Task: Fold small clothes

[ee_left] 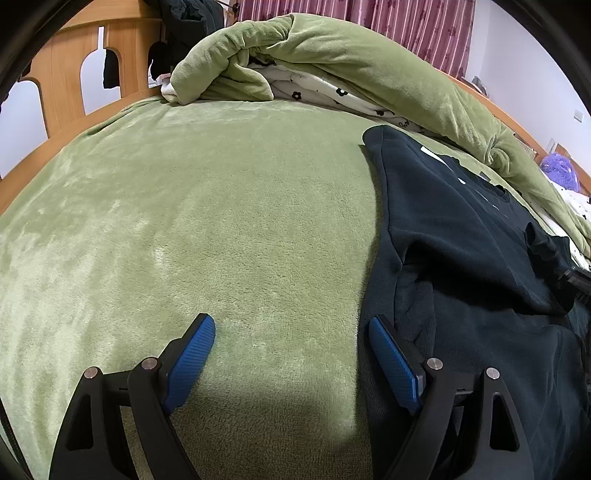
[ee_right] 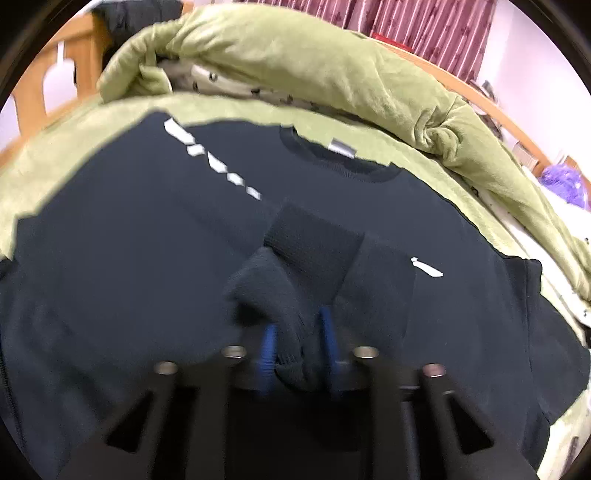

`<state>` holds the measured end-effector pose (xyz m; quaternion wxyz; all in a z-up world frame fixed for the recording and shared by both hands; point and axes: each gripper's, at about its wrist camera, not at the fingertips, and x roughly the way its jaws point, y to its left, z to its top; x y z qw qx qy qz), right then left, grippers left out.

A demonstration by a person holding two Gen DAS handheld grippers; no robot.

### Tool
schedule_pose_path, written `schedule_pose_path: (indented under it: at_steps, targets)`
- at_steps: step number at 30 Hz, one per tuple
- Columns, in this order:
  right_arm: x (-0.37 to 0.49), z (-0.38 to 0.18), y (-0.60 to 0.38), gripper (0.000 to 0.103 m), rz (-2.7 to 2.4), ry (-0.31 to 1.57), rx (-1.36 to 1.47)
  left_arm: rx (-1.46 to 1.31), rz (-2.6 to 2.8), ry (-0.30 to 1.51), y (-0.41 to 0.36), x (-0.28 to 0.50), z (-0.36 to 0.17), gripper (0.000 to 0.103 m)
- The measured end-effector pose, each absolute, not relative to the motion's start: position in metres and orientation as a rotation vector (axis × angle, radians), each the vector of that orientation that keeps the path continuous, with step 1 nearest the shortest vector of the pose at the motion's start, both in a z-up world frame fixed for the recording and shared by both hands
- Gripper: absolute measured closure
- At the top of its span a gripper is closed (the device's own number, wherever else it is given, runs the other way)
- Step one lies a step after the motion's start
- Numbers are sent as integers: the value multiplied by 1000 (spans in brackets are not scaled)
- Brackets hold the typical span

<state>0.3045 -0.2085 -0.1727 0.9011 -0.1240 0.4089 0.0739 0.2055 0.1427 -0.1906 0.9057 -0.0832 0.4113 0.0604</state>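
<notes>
We see a dark sweatshirt [ee_right: 147, 240] spread flat on a bed covered by a green fleece blanket [ee_left: 184, 206], its round neckline [ee_right: 340, 162] toward the far side beneath a rolled green duvet [ee_left: 332, 48].

In the right wrist view, the right gripper [ee_right: 299, 345] has its blue fingers [ee_right: 267, 343] closed on a bunched fold of the garment's ribbed cuff [ee_right: 314, 236], which rises out from between them and lies over the chest of the sweatshirt. No earlier view is given for comparison.

In the left wrist view, the left gripper [ee_left: 291, 332] has its fingers [ee_left: 192, 350] spread wide with only bare blanket between them. The right-hand finger of this pair sits at the sweatshirt's edge; the left-hand one is well clear of it, over open fleece.

We note several limits. The right wrist view is blurred, so the finger tips and the exact fold they pinch are hard to resolve. The white printed marks [ee_right: 210, 162] on the chest cannot be read. The lower hem runs out of both views, and in the left wrist view most of the garment is cut off at the right margin. A wooden bed frame [ee_left: 70, 66] and striped curtain [ee_left: 406, 26] lie behind.
</notes>
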Motion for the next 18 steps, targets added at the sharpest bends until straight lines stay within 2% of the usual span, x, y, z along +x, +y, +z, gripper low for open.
schedule_pose_path:
  at_steps: [7, 11, 18]
  targets:
    - [291, -123, -294, 94, 105, 724, 59, -154, 141, 839, 141, 204, -185, 19]
    - [285, -135, -339, 82, -1, 793, 101, -158, 145, 825, 140, 207, -174, 19]
    - [252, -166, -400, 78, -133, 908, 136, -141, 98, 785, 112, 225, -141, 19]
